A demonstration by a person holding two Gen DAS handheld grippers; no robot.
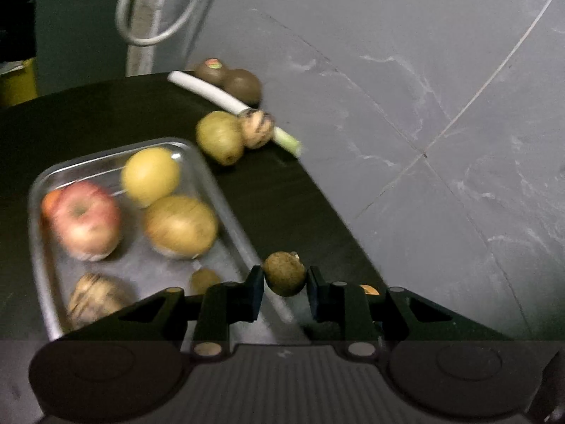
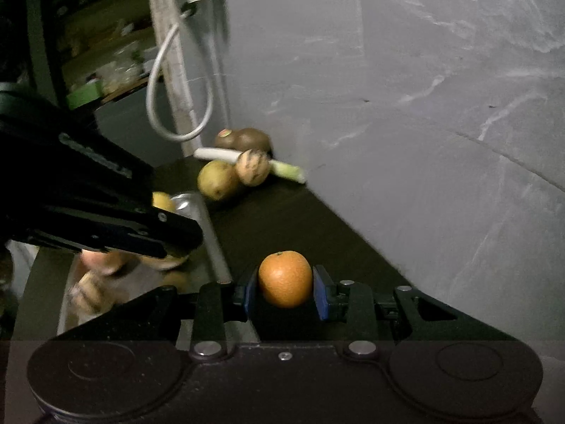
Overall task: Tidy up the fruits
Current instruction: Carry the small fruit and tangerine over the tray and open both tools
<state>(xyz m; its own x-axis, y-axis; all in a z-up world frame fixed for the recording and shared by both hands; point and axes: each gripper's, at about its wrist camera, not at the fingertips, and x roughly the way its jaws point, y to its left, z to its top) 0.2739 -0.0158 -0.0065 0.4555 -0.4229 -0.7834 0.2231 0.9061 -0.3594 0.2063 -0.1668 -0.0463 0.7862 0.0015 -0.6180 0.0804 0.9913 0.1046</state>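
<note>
My left gripper (image 1: 285, 275) is shut on a small brown round fruit (image 1: 284, 272) and holds it just right of the metal tray (image 1: 219, 190). The tray holds a red apple (image 1: 86, 219), a yellow fruit (image 1: 150, 176), a tan pear (image 1: 180, 227), a walnut (image 1: 97, 298) and a small brown fruit (image 1: 204, 280). My right gripper (image 2: 285, 282) is shut on an orange (image 2: 285, 278) above the dark table, right of the tray (image 2: 208, 233). The left gripper's body (image 2: 106, 219) covers much of the tray in the right wrist view.
At the table's far end lie a green kiwi (image 1: 220, 137), a walnut (image 1: 257, 129), two brown kiwis (image 1: 243, 84) and a white leek stalk (image 1: 212, 92). A grey wall (image 1: 423, 106) runs along the table's right edge. A grey cable loop (image 2: 176, 106) hangs behind.
</note>
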